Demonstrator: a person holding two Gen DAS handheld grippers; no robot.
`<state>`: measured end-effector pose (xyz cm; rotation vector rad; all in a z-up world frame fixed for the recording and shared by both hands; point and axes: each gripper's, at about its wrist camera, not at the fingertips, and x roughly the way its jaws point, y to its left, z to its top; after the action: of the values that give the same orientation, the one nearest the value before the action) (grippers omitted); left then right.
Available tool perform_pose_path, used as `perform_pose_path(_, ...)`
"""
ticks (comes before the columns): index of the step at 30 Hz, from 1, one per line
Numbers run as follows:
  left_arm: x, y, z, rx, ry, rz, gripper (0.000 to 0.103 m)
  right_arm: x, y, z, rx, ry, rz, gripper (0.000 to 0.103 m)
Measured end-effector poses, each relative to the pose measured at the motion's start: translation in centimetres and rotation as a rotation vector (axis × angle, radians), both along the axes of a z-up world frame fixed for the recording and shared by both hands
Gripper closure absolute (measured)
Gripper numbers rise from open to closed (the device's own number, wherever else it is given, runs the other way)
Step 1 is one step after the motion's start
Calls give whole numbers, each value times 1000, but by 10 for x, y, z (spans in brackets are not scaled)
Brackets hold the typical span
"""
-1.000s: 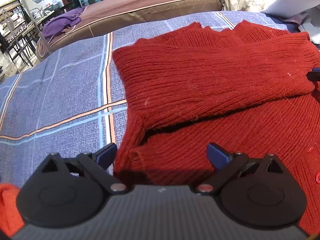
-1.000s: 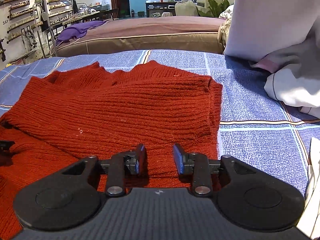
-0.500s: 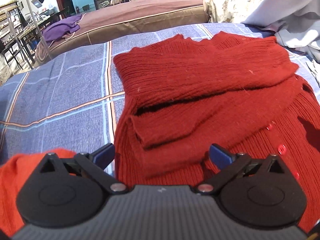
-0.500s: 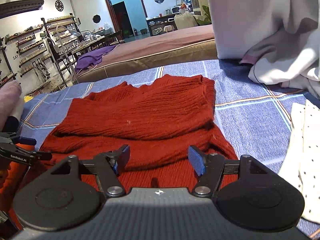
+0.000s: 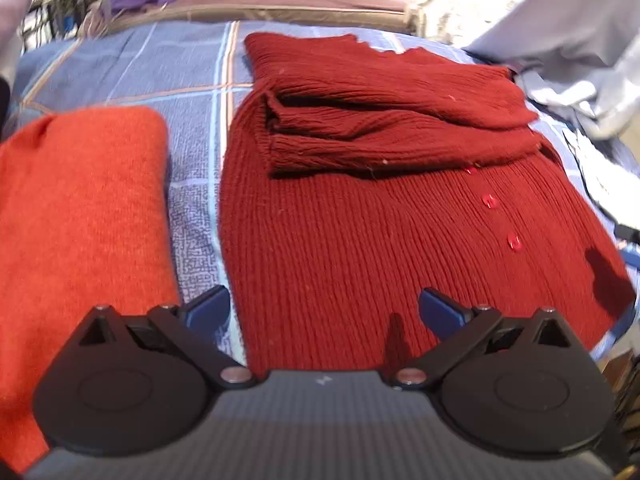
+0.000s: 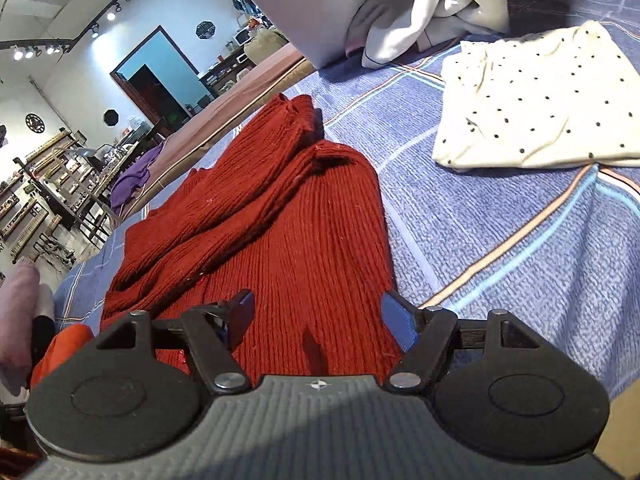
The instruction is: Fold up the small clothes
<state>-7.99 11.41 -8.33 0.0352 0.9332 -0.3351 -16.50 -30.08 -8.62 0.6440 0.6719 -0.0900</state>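
On the left of the left wrist view lies a folded bright orange fuzzy knit garment [image 5: 80, 216], flat on the blue checked bedspread with orange and pale stripes [image 5: 132, 64]. A strip of bedspread separates it from the dark red ribbed knit cardigan [image 5: 360, 232], which is spread over the bed with both sleeves folded across its upper part — one stacked on the other. A row of small red buttons [image 5: 489, 200] runs down its front toward the right. The left tongs [image 5: 324, 312] hang released above the cardigan's near hem, blue pads wide apart and grasping nothing; the left pad sits over the bedspread just off the cardigan's edge.

In the right wrist view, the same cardigan [image 6: 280, 240] stretches away from the camera, its sleeves lying in ridges on the left. The right tongs [image 6: 318, 316] are also released, pads spread over the hem's right corner, empty. Further right, well apart from the cardigan, rests a folded cream garment with black dots [image 6: 536, 96], and behind it a heap of pale grey and white fabric [image 6: 400, 8].
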Motion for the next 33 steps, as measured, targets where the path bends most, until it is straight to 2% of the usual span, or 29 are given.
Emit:
perform_pose_path(2,-7,1,-1,-1,-3,-18,0,-3,-2,-2,7,2,-7,0)
perform_pose_path(8,-6,14,-1,-108,-2,-24,0,-7,-8,-5,31,-5,-13,0)
perform_pose_path(10,-2,15,-3,-75,-16,1,0,-9,-10,-9,37,6,-19,0)
perform_pose_path(14,12,6,-10,10,-36,-9,0,-11,-14,-12,51,20,-49,0)
perform_pose_path(17,33,3,-17,-12,3,-4,0,-12,-13,-12,48,21,-40,0)
perform_pose_path(21,58,-5,-16,26,-18,-57,0,-11,-11,-9,43,23,-32,0)
perform_pose_path(25,77,-13,-24,69,40,-108,0,-7,-9,-8,24,28,-22,0)
perform_pose_path(27,74,-19,-26,86,53,-144,0,-6,-9,-10,29,35,-20,0)
perform_pose_path(29,60,-18,-26,39,68,-201,0,-3,-8,-11,29,44,-13,0)
perform_pose_path(31,43,-11,-25,-39,93,-252,0,-2,-7,-11,16,49,10,0)
perform_pose_path(33,28,-3,-25,-104,103,-293,0,0,-7,-8,-27,58,42,0)
